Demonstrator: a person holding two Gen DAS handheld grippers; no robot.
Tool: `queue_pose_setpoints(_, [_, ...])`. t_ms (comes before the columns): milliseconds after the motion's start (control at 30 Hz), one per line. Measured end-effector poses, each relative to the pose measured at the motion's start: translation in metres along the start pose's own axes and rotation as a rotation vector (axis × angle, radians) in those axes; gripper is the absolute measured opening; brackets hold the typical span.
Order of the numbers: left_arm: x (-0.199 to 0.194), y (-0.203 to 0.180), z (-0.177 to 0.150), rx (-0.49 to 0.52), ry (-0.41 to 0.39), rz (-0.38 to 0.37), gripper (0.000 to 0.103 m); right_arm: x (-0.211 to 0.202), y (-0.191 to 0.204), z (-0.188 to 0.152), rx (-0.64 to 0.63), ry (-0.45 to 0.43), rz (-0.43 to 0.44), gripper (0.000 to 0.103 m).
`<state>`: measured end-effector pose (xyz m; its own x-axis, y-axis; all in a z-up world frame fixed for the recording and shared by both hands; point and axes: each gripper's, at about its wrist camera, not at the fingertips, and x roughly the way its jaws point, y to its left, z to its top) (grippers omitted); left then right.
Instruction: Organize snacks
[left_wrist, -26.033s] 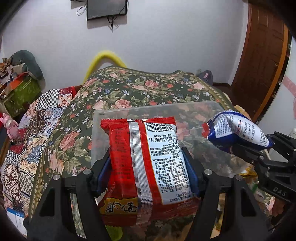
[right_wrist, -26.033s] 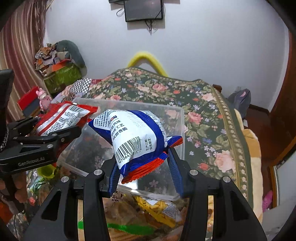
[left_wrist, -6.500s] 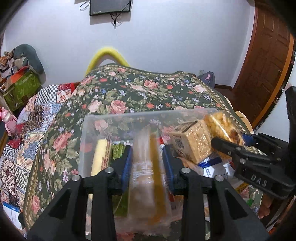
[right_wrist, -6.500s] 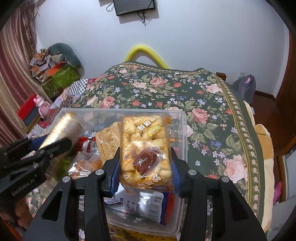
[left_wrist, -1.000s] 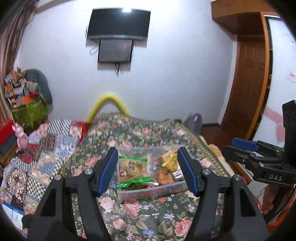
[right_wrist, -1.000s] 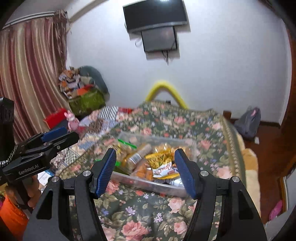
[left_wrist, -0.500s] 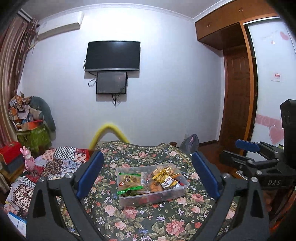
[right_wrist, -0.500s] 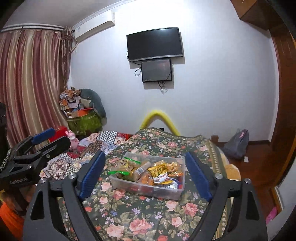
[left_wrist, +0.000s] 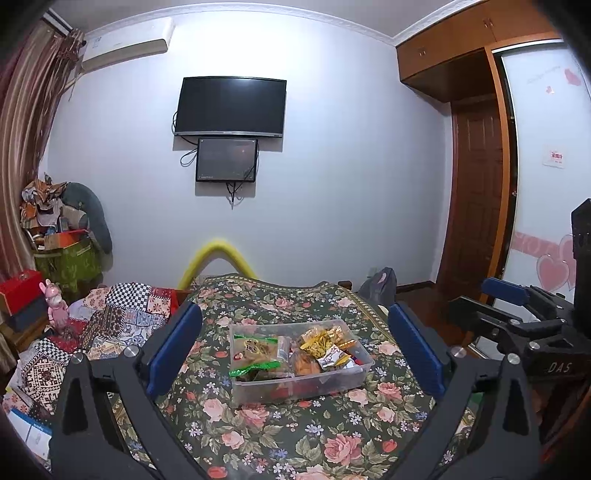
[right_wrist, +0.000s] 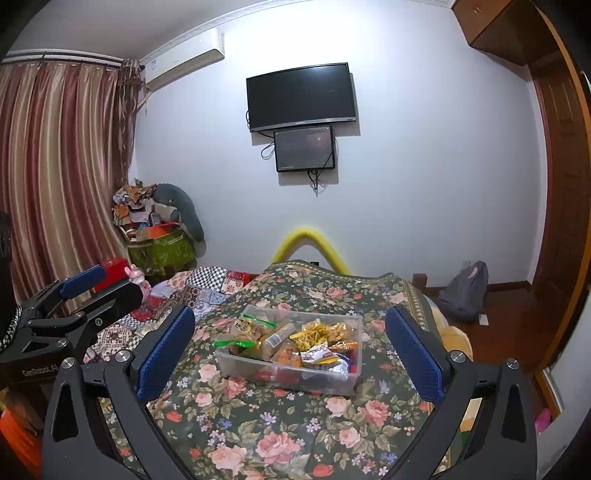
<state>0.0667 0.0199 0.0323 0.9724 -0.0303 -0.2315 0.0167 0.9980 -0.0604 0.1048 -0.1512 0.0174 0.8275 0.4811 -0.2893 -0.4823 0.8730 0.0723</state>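
Clear plastic bin (left_wrist: 354, 373) of packaged snacks (left_wrist: 325, 341): on floral bedspread (left_wrist: 295, 435), at 12 o'clock from both grippers, well apart. Left gripper (left_wrist: 293, 350) and right gripper (right_wrist: 290, 350): fingers just opened fully wide, nothing between them.
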Motion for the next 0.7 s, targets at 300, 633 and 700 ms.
queue_pose_setpoints(300, [0.0015,0.0010,-0.0008,-0.003,0.011,-0.001,0.103,-0.0022,-0.0003,-0.0005,0.003,-0.003,0.001,0.103])
queue_pose_setpoints(633, [0.0053,-0.0005,-0.0035,0.006,0.023,0.000,0.103,-0.0014,-0.0003,-0.0005,0.007,-0.005,-0.005,0.103])
queue_pose_setpoints(700, [0.0064,-0.0007,-0.0045,0.007,0.024,0.001,0.103,-0.0012,-0.0003,-0.0010,0.004,-0.005,-0.009,0.103])
